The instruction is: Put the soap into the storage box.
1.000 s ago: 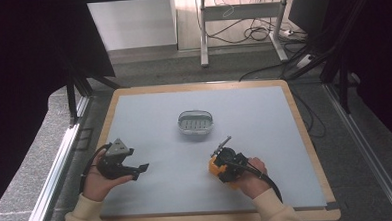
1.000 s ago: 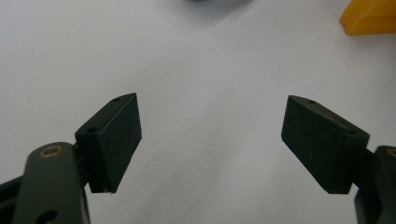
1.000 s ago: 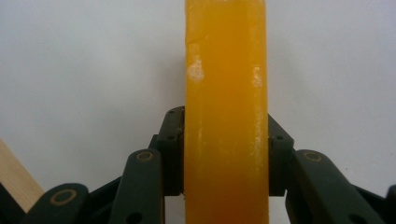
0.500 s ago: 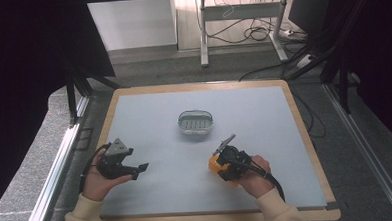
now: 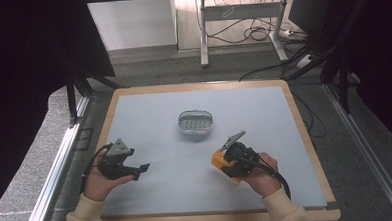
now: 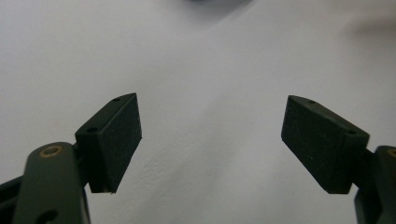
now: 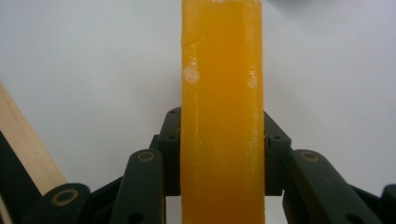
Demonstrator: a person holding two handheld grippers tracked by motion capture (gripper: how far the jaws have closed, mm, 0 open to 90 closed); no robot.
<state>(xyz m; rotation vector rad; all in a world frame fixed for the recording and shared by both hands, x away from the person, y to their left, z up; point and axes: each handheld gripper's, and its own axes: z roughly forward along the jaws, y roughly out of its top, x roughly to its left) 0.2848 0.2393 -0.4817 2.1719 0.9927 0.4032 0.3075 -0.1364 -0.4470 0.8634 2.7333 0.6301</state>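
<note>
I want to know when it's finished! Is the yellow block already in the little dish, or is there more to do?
Not yet. Done: the right gripper has picked up the orange-yellow block and is shut on it. In hand: it holds the block near the table's front, apart from the dish. Probably left: placing the block in that dish, which looks empty. The left gripper waits open.

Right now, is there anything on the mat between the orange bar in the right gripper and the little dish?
No. In the high view, bare mat separates the orange bar from the dish.
</note>
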